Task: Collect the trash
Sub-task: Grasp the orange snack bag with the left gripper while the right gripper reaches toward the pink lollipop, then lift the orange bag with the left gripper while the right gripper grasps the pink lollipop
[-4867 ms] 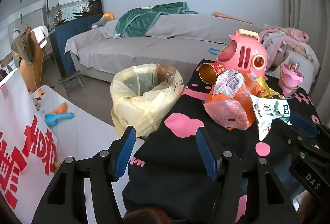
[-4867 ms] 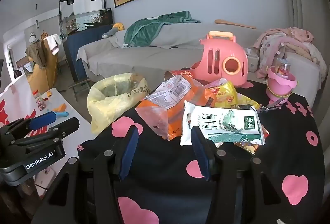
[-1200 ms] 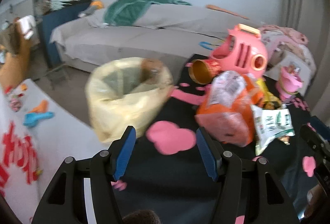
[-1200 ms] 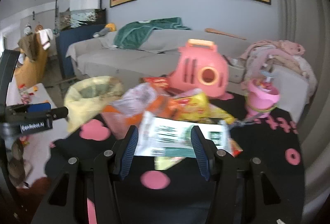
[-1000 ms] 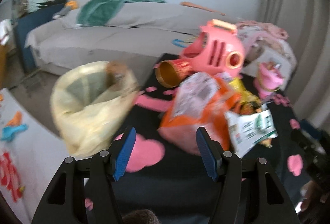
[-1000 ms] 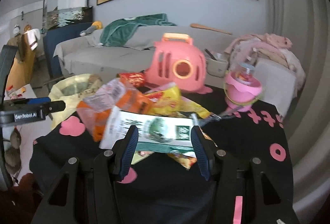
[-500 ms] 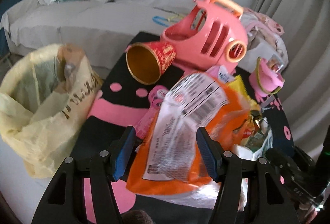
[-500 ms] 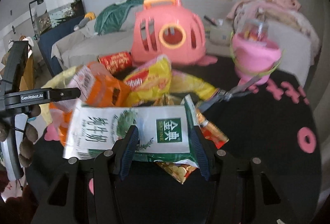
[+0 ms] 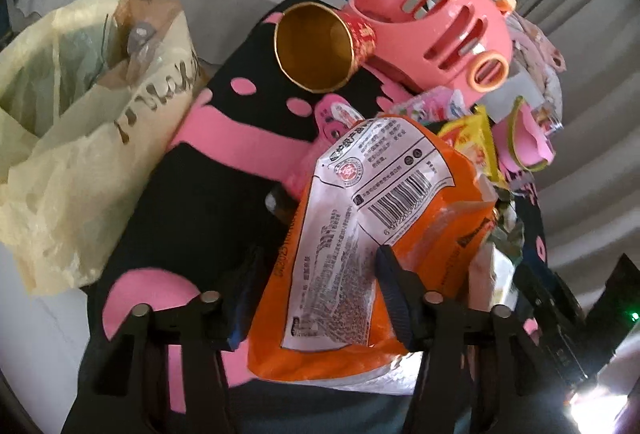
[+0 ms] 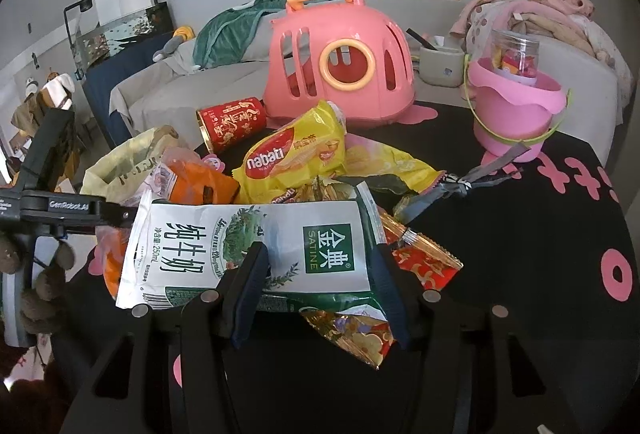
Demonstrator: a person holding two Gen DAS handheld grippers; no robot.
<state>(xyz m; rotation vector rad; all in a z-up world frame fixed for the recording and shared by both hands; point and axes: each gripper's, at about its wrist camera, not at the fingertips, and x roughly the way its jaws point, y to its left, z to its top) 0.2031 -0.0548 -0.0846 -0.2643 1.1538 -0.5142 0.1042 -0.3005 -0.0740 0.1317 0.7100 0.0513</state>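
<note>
Yellow trash bag (image 9: 72, 138) beside the table (image 9: 208, 170) holds crumpled wrappers.

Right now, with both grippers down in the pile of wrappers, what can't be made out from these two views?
- Left wrist view: whether the left gripper fingers press the orange bag; the left one is blurred and the bag covers the pads.
- Right wrist view: the right gripper fingers straddle the milk pouch; contact unclear.
- What lies deep inside the yellow trash bag: hidden by its folds.
</note>
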